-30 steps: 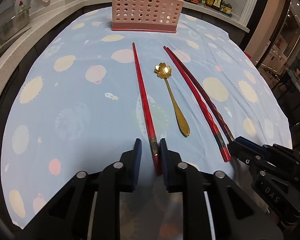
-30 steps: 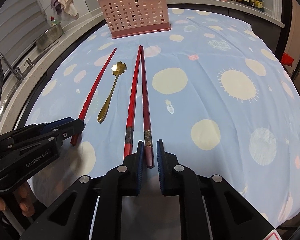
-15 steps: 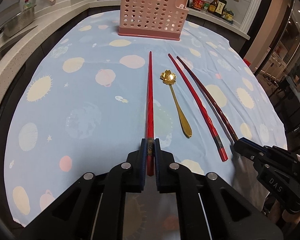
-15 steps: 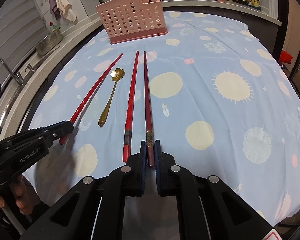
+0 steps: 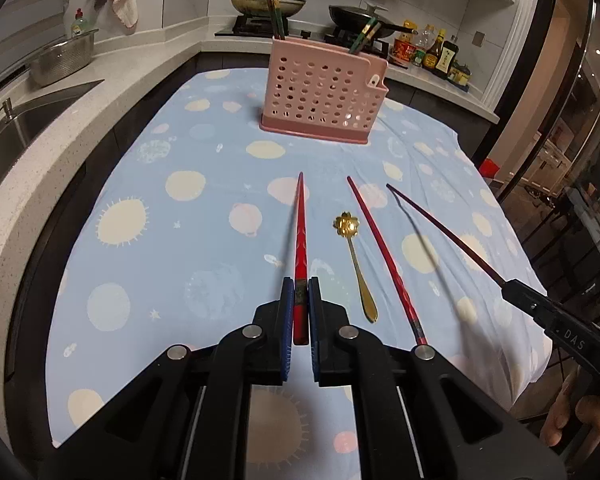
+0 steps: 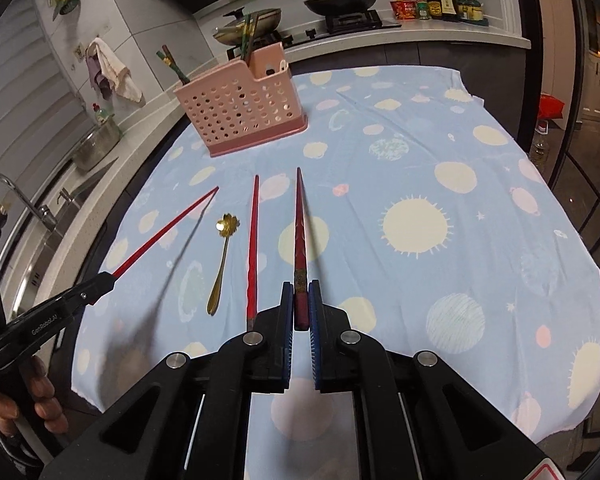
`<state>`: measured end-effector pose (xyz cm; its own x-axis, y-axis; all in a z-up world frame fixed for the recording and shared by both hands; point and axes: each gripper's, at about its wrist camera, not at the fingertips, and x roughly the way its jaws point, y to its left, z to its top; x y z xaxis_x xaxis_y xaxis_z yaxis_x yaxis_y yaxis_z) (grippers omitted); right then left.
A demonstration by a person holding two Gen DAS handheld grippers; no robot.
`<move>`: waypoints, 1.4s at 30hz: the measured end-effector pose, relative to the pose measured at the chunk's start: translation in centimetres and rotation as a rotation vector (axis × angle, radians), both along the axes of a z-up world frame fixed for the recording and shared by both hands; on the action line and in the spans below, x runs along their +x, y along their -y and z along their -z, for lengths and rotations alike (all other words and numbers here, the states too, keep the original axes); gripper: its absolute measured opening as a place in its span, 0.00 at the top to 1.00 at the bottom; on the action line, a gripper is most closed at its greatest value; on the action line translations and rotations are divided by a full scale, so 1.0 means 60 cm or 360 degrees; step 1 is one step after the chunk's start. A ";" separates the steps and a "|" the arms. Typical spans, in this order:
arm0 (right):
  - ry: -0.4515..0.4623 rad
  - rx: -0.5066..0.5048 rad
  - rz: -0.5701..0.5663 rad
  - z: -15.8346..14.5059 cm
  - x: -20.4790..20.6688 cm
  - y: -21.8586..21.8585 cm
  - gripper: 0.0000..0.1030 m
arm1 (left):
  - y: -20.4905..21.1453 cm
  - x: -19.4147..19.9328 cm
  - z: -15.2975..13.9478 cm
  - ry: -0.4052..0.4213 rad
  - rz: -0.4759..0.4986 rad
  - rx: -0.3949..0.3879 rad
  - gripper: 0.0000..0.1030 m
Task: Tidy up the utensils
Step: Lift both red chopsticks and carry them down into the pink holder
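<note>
With both tools raised above the table, I have my left gripper (image 5: 299, 304) pinching the butt of a bright red lacquered chopstick (image 5: 300, 236), its jaws pressed against the shaft and its tip clear of the cloth. My right gripper (image 6: 300, 306) clamps a darker maroon chopstick (image 6: 300, 240) the same way, tip also lifted. Beyond the jaws, 1 remaining red twisted chopstick (image 5: 384, 256) and a gold flower-bowled spoon (image 5: 354, 260) lie flat, side by side, on the pale blue planet-print tablecloth (image 5: 160, 248). Farther back stands the pink perforated plastic utensil holder (image 5: 324, 96), upright, with green chopsticks (image 6: 172, 65) in it.
</note>
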<state>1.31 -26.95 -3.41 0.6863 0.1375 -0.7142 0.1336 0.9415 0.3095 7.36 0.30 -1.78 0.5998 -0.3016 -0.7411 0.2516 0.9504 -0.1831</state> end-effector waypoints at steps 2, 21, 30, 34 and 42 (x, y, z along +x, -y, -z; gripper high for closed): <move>0.0046 0.0003 0.0029 -0.021 -0.001 0.013 0.93 | -0.009 0.004 -0.020 0.0040 -0.0020 -0.0022 0.93; 0.0451 -0.0022 0.0162 -0.202 0.046 0.090 0.93 | -0.040 0.088 -0.179 0.0363 -0.0103 -0.0134 0.93; 0.0585 0.0039 0.0100 -0.257 0.119 0.084 0.93 | -0.025 0.142 -0.265 0.0535 -0.0072 -0.0180 0.93; 0.0651 0.0074 0.0062 -0.286 0.161 0.073 0.93 | -0.016 0.174 -0.307 0.0621 -0.0061 -0.0224 0.93; 0.0796 0.0107 0.0023 -0.350 0.271 0.049 0.93 | 0.019 0.261 -0.381 0.0779 -0.0043 -0.0254 0.93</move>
<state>17.59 -29.87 17.60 0.9445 0.1599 -0.2871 -0.0338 0.9164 0.3989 23.02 -0.83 21.06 0.8741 -0.3676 -0.3175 0.3198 0.9276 -0.1934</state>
